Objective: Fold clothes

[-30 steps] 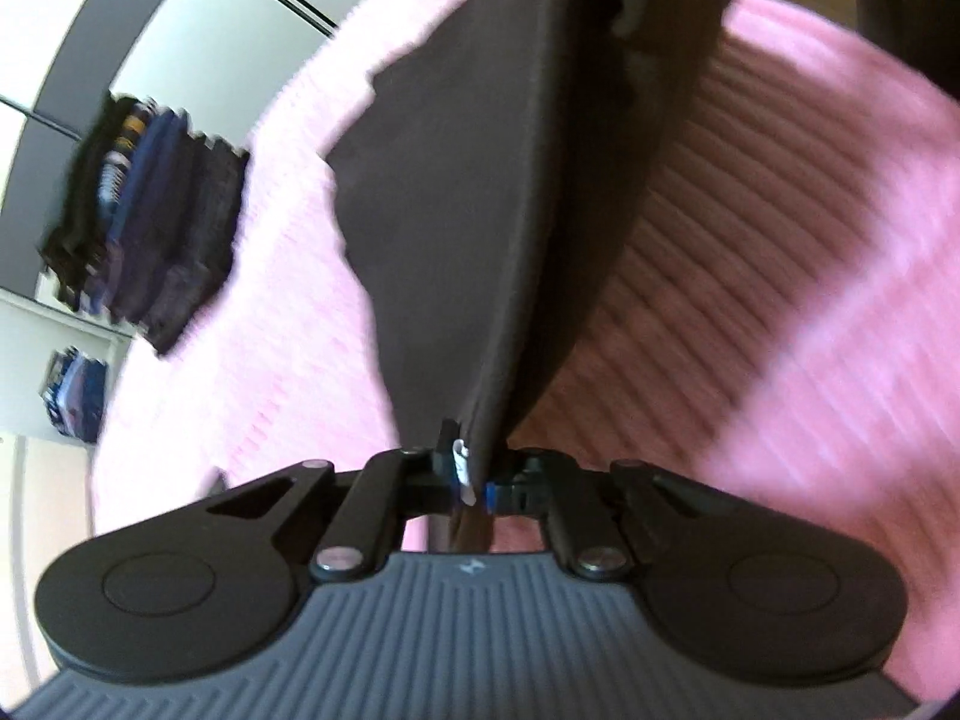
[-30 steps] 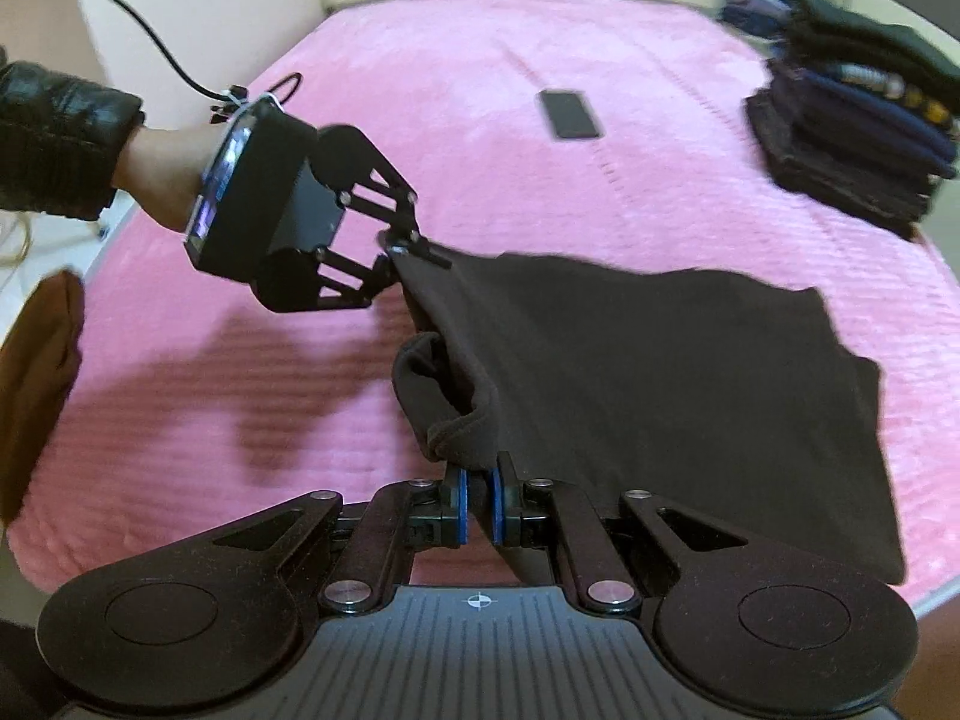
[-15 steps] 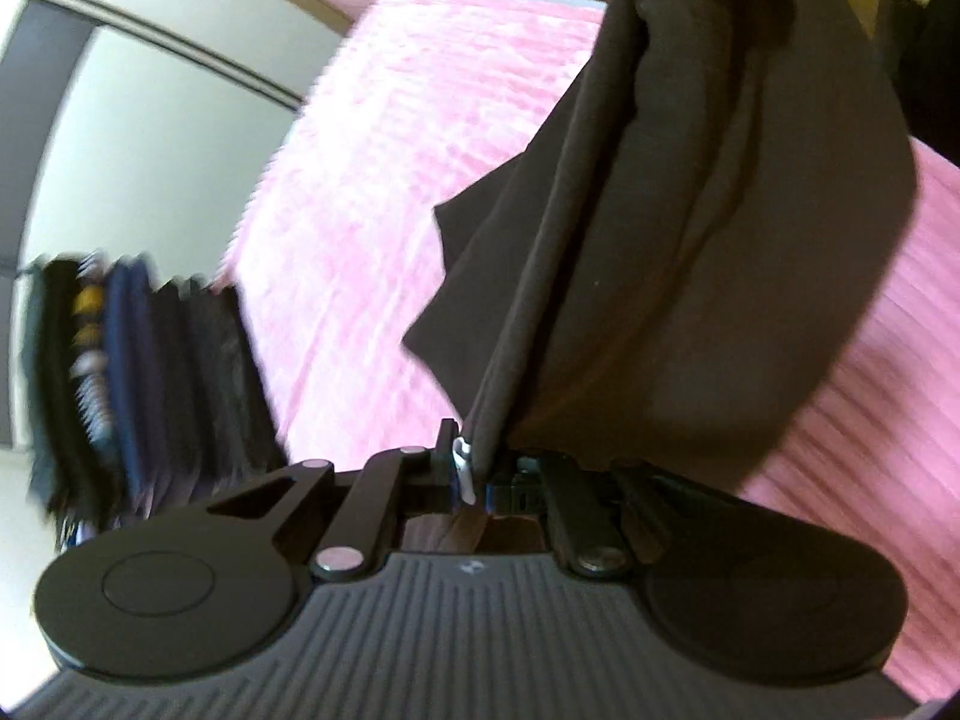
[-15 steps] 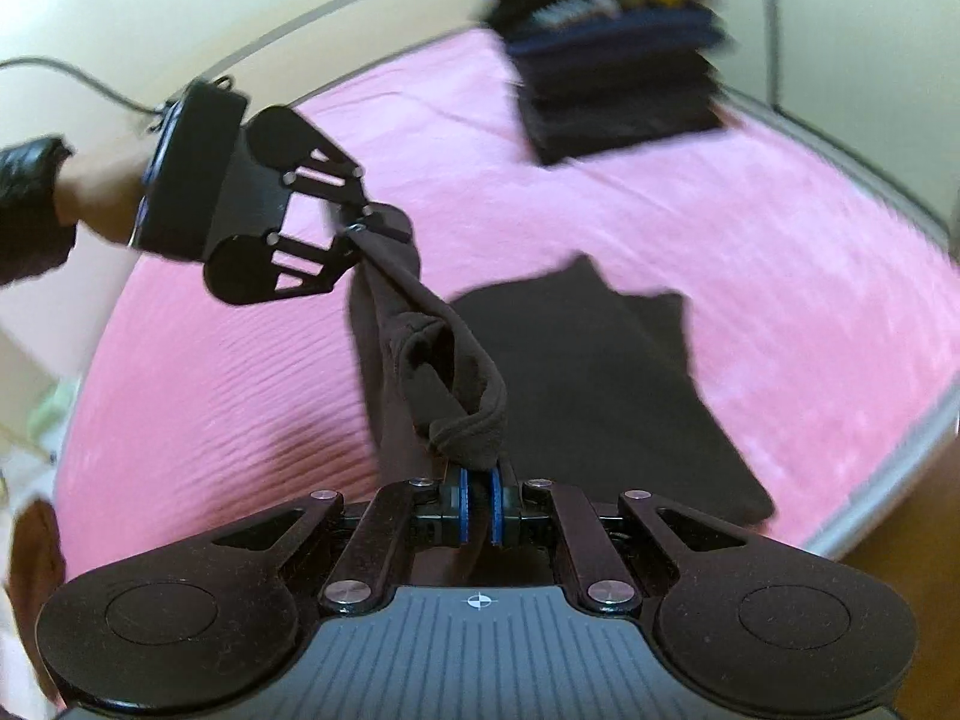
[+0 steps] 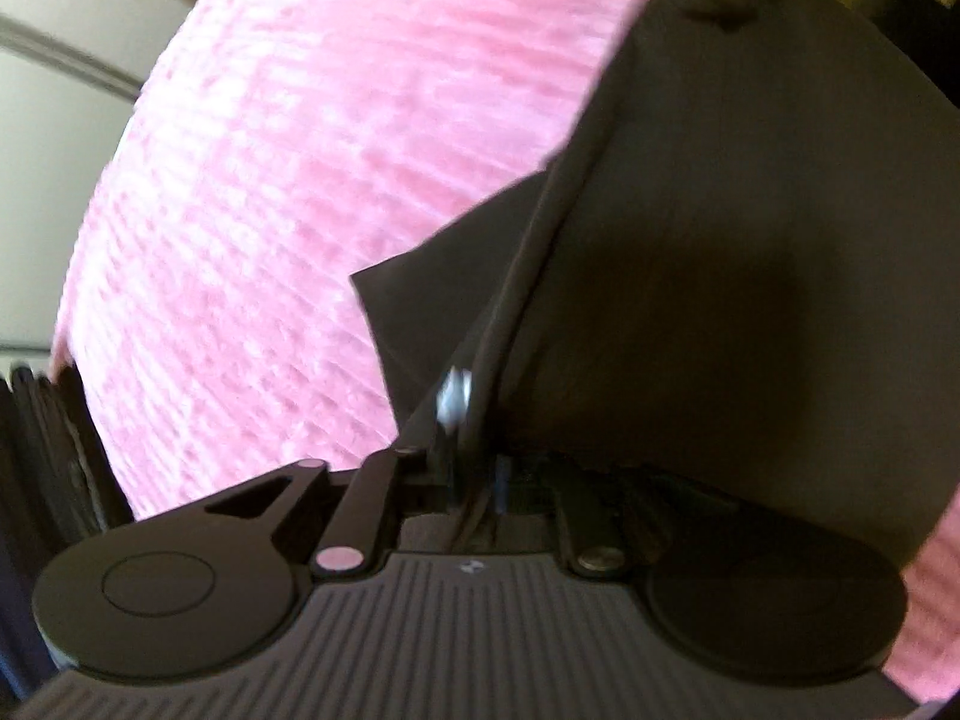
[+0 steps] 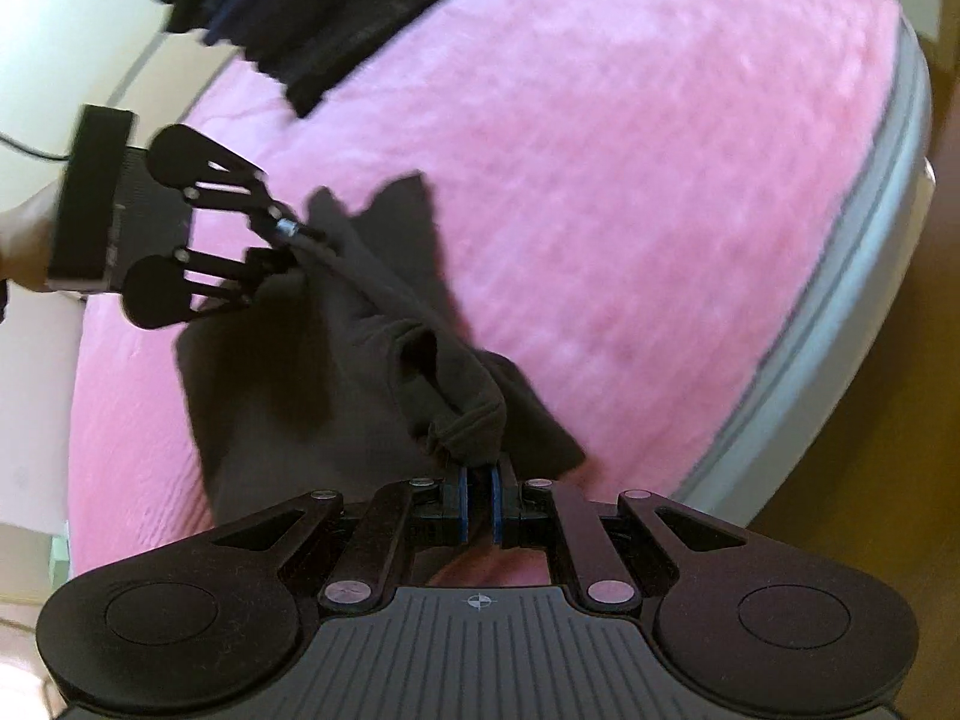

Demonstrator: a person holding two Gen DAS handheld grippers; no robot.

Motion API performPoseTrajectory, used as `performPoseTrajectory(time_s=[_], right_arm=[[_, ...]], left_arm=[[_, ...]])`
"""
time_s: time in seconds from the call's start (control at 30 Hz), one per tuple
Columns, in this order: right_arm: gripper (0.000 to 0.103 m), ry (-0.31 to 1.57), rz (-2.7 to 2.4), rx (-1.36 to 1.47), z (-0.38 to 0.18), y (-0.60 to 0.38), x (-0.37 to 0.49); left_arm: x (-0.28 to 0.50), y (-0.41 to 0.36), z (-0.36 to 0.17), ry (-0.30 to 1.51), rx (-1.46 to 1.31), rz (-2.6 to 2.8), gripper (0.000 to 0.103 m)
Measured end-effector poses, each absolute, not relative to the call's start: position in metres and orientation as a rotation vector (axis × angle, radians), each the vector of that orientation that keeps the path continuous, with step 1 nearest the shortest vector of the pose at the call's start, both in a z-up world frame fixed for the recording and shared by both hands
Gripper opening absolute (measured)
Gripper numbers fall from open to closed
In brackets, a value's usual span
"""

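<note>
Both tongs are clamped on one dark brown garment [image 6: 336, 360]. Between the narrow blue-lined pads of the right gripper [image 6: 478, 501] sits a bunched, rolled edge of the cloth, and the fabric runs forward and to the left from there as a taut twisted band up to the left gripper [image 6: 282, 246], whose fingers are pinched together on the far end of that band. From the left wrist view, the left gripper [image 5: 474, 474] has the cloth edge squeezed between its closed tips, with a broad dark panel of the garment [image 5: 720, 270] hanging to the right of the fingers and a pointed corner jutting out to their left. Below the stretched band the rest of the garment drapes down loosely onto the pink bed cover [image 6: 630, 150], which spreads beyond both tongs. Farther ahead of the right gripper, past the left one, a stack of folded dark clothes [image 6: 312, 6] lies on the cover, blurred.
</note>
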State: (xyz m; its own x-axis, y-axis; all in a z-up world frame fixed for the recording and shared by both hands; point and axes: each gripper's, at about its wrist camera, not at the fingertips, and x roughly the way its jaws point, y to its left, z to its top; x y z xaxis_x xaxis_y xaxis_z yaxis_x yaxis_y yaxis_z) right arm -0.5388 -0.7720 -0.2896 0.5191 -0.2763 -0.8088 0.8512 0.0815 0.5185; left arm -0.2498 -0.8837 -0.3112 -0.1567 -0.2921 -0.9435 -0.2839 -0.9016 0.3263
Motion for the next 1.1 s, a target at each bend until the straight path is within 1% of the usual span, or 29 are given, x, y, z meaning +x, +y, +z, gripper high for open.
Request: performPoseTrajectory(time_s=[0.07, 0.1, 0.17, 0.23, 0.27, 0.3, 0.33, 0.37, 0.5, 0.57, 0.63, 0.67, 0.7, 0.77, 0.8, 0.9, 0.97, 1.1], right_arm=[[0.006, 0.575, -0.929, 1.235, -0.293, -0.770, -0.544], [0.006, 0.570, -0.932, 1.233, -0.290, -0.769, -0.545], [0.006, 0.566, -0.940, 1.219, -0.284, -0.766, -0.546], [0.009, 0.587, -0.963, 1.173, -0.274, -0.761, -0.544], [0.027, 0.595, -0.984, 1.162, -0.270, -0.758, -0.543], [0.050, 0.594, -1.004, 1.159, -0.267, -0.756, -0.543], [0.061, 0.582, -1.024, 1.167, -0.264, -0.753, -0.545], [0.066, 0.570, -1.043, 1.176, -0.262, -0.751, -0.547], [0.066, 0.517, -1.019, 1.233, -0.261, -0.747, -0.547], [0.066, 0.524, -1.000, 1.234, -0.265, -0.748, -0.542], [0.065, 0.517, -1.003, 1.244, -0.273, -0.753, -0.539], [0.062, 0.507, -1.012, 1.258, -0.279, -0.755, -0.537], [0.043, 0.497, -1.020, 1.272, -0.284, -0.759, -0.537], [0.017, 0.492, -1.041, 1.314, -0.294, -0.765, -0.537], [0.008, 0.485, -1.051, 1.332, -0.297, -0.767, -0.539], [0.005, 0.445, -1.074, 1.335, -0.288, -0.767, -0.550], [0.005, 0.470, -1.075, 1.313, -0.284, -0.763, -0.553], [0.007, 0.507, -1.110, 1.352, -0.297, -0.762, -0.559]], left_arm=[[-0.247, -0.896, -0.306, -0.593, 1.985, -2.280, 0.036], [-0.243, -0.903, -0.302, -0.542, 1.956, -2.271, 0.037], [-0.237, -0.918, -0.293, -0.442, 1.898, -2.252, 0.037], [-0.227, -0.934, -0.283, -0.321, 1.819, -2.218, 0.037], [-0.220, -0.942, -0.276, -0.252, 1.768, -2.193, 0.037], [-0.212, -0.948, -0.271, -0.179, 1.720, -2.166, 0.037], [-0.205, -0.954, -0.266, -0.108, 1.672, -2.137, 0.036], [-0.200, -0.957, -0.265, -0.030, 1.635, -2.132, 0.036], [-0.184, -0.965, -0.264, 0.251, 1.495, -2.116, 0.036], [-0.191, -0.961, -0.276, 0.308, 1.491, -2.130, 0.036], [-0.201, -0.959, -0.292, 0.316, 1.514, -2.151, 0.036], [-0.204, -0.957, -0.298, 0.325, 1.530, -2.156, 0.035], [-0.207, -0.957, -0.304, 0.322, 1.539, -2.155, 0.034], [-0.212, -0.957, -0.315, 0.316, 1.550, -2.152, 0.034], [-0.214, -0.958, -0.318, 0.316, 1.553, -2.156, 0.035], [-0.220, -0.963, -0.321, 0.311, 1.546, -2.150, 0.036], [-0.219, -0.961, -0.318, 0.287, 1.547, -2.147, 0.037], [-0.215, -0.963, -0.316, 0.323, 1.524, -2.126, 0.038]])
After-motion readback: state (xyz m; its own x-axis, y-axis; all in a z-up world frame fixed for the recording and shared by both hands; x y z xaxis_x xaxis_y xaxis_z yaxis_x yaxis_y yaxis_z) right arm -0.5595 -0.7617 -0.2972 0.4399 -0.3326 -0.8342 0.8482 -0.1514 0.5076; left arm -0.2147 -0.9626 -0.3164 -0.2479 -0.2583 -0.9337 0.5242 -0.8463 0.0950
